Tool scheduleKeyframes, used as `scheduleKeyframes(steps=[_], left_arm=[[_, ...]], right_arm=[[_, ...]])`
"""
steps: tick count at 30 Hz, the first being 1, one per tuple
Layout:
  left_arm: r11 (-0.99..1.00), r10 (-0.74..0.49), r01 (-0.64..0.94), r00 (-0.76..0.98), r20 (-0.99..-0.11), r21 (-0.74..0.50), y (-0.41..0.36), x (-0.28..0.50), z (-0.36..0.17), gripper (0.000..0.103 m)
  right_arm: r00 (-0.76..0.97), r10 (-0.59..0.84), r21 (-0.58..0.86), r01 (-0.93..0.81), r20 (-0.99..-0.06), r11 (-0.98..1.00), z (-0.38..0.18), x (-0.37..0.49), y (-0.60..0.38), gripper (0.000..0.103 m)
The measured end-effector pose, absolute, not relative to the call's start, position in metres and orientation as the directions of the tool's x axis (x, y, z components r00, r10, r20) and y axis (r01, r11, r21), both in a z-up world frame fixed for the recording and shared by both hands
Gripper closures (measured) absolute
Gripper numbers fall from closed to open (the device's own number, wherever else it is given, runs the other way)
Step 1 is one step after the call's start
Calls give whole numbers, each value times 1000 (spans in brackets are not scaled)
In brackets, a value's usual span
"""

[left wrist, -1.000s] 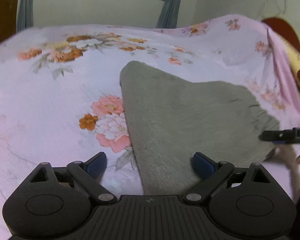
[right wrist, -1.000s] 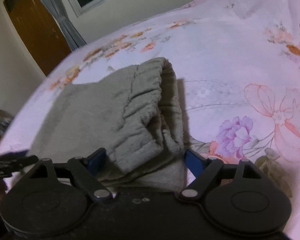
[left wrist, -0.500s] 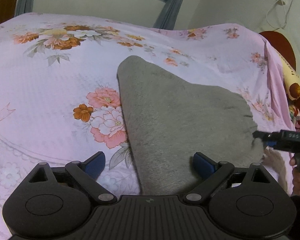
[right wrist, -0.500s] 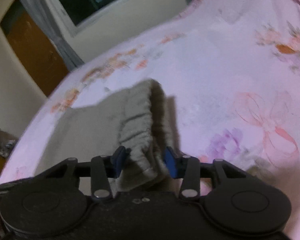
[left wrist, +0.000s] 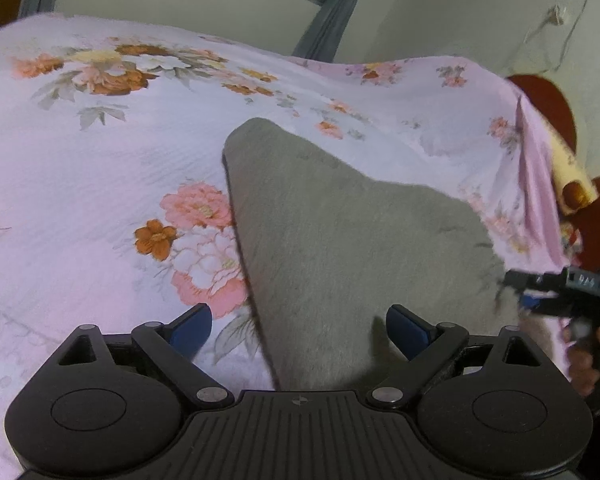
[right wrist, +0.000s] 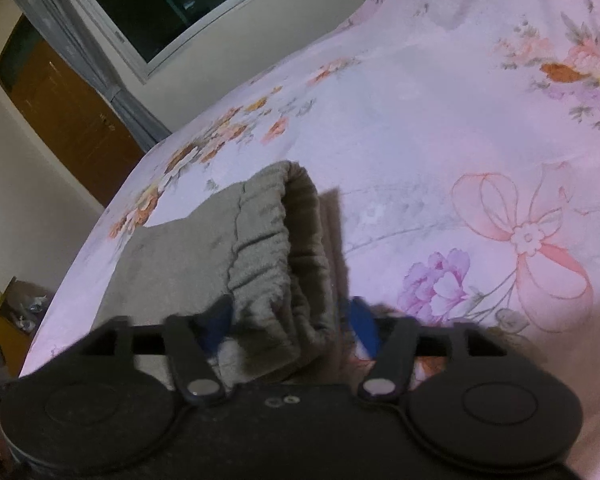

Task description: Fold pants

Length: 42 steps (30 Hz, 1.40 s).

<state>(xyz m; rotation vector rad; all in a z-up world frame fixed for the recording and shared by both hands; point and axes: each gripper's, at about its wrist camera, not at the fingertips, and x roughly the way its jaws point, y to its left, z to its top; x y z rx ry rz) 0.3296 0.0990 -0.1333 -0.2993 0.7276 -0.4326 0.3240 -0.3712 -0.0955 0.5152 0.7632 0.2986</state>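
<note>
In the left wrist view, the grey pants (left wrist: 340,248) lie flat on a bed covered with a pink floral bedsheet (left wrist: 100,160), their cloth running from a rounded corner far up the bed down to the camera's lower edge. The left tongs (left wrist: 299,322) are spread wide, released, with one blue pad (left wrist: 192,322) over the bare sheet and the other over the grey cloth; nothing is between them but the pants' left edge, which passes under the gap. At the right border the right tongs (left wrist: 532,296) reach in at the pants' right corner, though blur hides exactly how they meet the cloth. Behind the bed stand a pale wall and grey curtains (left wrist: 328,20), and at the far right a red headboard (left wrist: 540,100) with a yellowish pillow (left wrist: 568,168) just under the sheet's lifted corner. In the right wrist view, the right tongs (right wrist: 290,322) have the gathered elastic waistband (right wrist: 276,248) of the pants (right wrist: 180,256) between their blue pads, the bunched end raised off the sheet (right wrist: 440,120) and casting a shadow to its right; the pads look part-way apart and blurred, so I cannot tell whether they truly pinch the cloth. The rest of the pants spreads flat leftward. A dark window (right wrist: 172,4), grey curtain and brown door (right wrist: 68,120) stand beyond the bed.
</note>
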Motion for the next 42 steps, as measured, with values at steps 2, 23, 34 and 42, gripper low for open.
scheduleKeyframes(steps=[2, 23, 34, 42], left_arm=[[835, -531, 293, 645, -549, -465, 103, 337, -135, 10], [524, -836, 376, 401, -375, -765, 107, 438, -194, 68], [491, -827, 424, 501, -255, -761, 124, 456, -142, 76], [559, -760, 394, 595, -261, -729, 169, 536, -114, 76]], right_arm=[[668, 474, 577, -82, -573, 813, -101, 330, -376, 23], [406, 794, 750, -308, -453, 585, -134, 419, -373, 45], [399, 839, 753, -401, -369, 522, -79, 452, -361, 52], [376, 859, 756, -430, -348, 494, -75, 549, -323, 53]])
